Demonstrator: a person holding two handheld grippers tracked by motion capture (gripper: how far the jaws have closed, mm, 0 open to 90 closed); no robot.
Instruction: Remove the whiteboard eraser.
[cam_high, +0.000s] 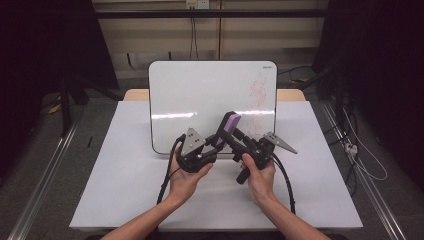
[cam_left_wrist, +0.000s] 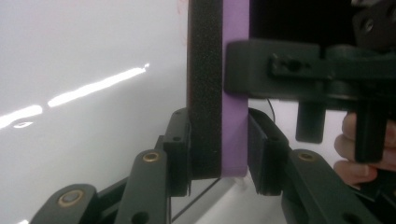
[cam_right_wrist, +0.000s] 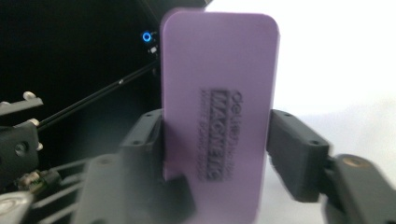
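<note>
Looking down from the high view, you hold both grippers close together above the white table (cam_high: 125, 190), just in front of the whiteboard (cam_high: 200, 100) that bears red scribbles (cam_high: 260, 95) near its right edge. The purple eraser (cam_high: 230, 123) stands tilted between your left gripper (cam_high: 216, 142) and right gripper (cam_high: 239, 137), over the board's lower edge.

Along your left gripper (cam_left_wrist: 219, 149) in its own view, the jaws are clamped on the eraser (cam_left_wrist: 233, 93) across its thickness, one pad on the black felt face, the other on the purple back. The right gripper's black jaw crosses higher up on the purple side.

Along your right gripper (cam_right_wrist: 217, 144) in its own view, the jaws are clenched on the eraser (cam_right_wrist: 219, 107) by its long edges, its printed purple back facing the camera.
</note>
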